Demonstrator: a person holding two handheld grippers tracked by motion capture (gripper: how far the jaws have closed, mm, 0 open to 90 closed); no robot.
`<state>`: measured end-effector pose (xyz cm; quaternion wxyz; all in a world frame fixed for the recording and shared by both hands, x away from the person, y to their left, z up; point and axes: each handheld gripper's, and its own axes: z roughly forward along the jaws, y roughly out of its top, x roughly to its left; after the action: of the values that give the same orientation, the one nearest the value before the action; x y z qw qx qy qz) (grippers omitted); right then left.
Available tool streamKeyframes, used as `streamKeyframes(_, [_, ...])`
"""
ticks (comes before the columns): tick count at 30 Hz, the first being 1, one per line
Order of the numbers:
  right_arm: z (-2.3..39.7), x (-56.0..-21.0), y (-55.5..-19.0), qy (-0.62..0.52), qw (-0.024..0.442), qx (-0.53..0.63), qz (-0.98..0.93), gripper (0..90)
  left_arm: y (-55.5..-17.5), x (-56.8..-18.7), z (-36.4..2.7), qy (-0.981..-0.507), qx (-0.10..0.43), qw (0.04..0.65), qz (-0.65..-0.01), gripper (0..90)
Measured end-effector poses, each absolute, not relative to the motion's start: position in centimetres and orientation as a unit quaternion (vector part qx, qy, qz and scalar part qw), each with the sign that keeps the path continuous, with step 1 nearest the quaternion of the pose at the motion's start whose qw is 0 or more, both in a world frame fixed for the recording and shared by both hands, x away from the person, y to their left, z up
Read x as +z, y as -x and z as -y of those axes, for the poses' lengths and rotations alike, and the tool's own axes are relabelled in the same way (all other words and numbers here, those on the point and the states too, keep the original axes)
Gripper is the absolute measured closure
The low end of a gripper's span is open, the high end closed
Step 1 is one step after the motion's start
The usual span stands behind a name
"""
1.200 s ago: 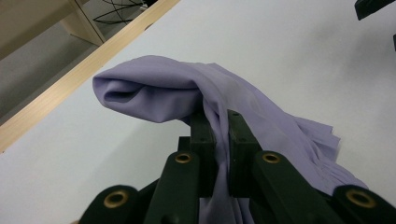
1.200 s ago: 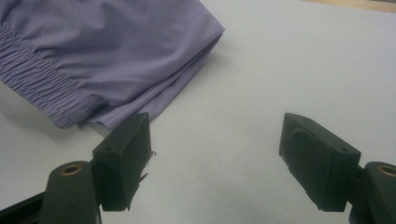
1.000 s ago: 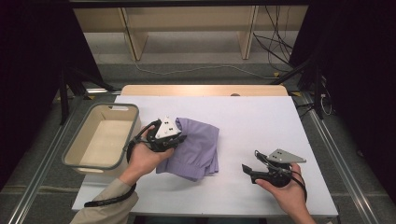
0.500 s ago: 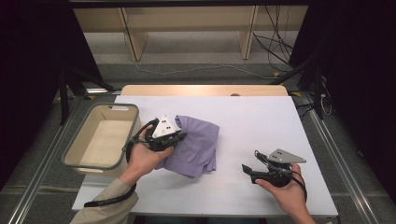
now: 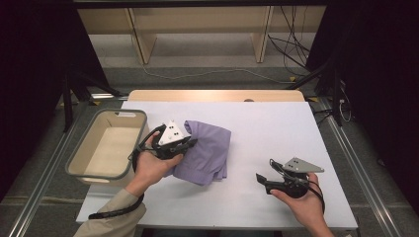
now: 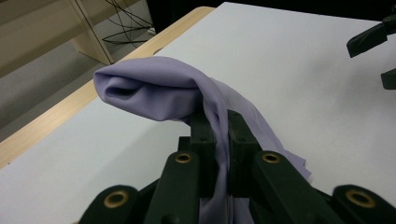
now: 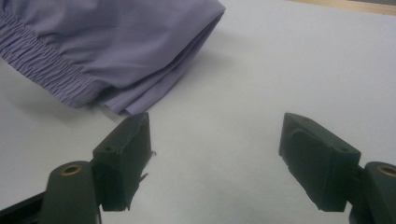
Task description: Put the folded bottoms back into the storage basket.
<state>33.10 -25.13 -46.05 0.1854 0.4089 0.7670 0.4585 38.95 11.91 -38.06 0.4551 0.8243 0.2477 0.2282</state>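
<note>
**Op A:** I've got the left gripper (image 5: 190, 143) clamped on a pinch of the lilac garment (image 5: 207, 153); in the left gripper view the cloth (image 6: 154, 91) runs straight up between the jaws, squeezed tight. The rest of it lies folded on the bench (image 5: 276, 128), left of the middle and just beside the beige bin (image 5: 79, 158) that sits at the bench's left edge

**Op B:** And my side: the right gripper (image 5: 264, 178) has its jaws spread wide with nothing in them, near the front edge, well apart from the cloth. From the right gripper view I can see the elastic waistband (image 7: 44, 74) and the stacked folded hems facing me

**Op A:** My worry is the grip. I can't tell how many layers I've caught. If it's only the top one, I think a lift would peel the fold open and the bundle would trail across the bench

**Op B:** Agreed. And if you swing toward the bin with the tail hanging, it could drape over the near rim instead of dropping inside

**Op A:** A thin pinch of slick fabric might also slide out mid-carry

**Op B:** I could bring my open jaws in under the loose end, but coming in low I risk shoving the folds and bunching them against you
</note>
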Motion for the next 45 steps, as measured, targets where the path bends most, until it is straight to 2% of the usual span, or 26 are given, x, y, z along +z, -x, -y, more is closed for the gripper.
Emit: streamKeyframes(45, [25.1, -46.0, -33.1, -0.408, 0.187, 0.459, -0.767, 26.2, -38.8, -36.4, -13.9, -0.801, 0.232, 0.479, -0.275, 83.4])
